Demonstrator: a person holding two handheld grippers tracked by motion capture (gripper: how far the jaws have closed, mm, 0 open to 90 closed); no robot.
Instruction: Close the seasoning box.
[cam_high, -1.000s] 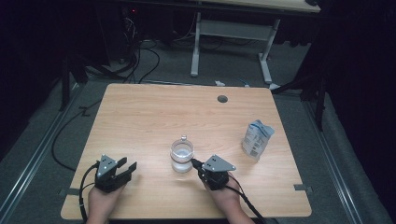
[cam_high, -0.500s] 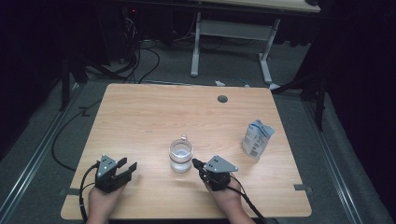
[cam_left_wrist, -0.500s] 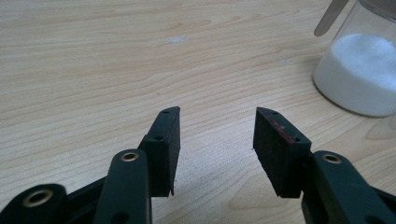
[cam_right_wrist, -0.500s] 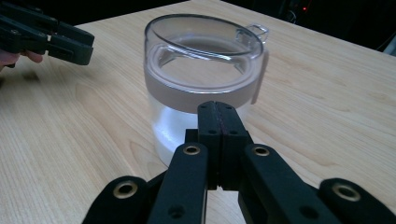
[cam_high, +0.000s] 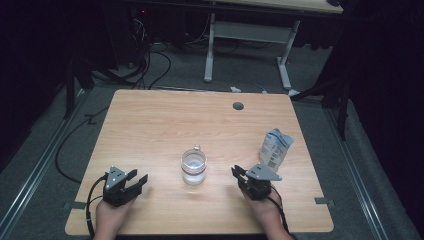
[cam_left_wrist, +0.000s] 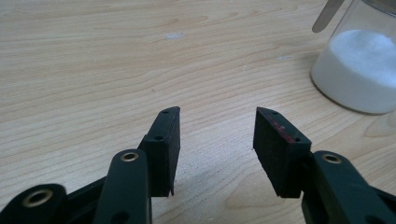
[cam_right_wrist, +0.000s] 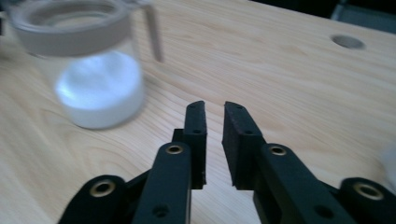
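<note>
Lab — curtained bay (cam_high: 40, 60), floor cables (cam_high: 150, 65)

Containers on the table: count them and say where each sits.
2. The glass jar of white powder stands near the middle between the grippers; the carton stands toward the right edge. Nothing seems hidden.

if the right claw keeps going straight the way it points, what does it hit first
Probably nothing: the right claw aims over bare table, passing right of the jar. Depth is hard to judge, so a near miss is possible.

Wooden table (cam_high: 150, 125); jar (cam_high: 193, 166); carton (cam_high: 275, 148)
</note>
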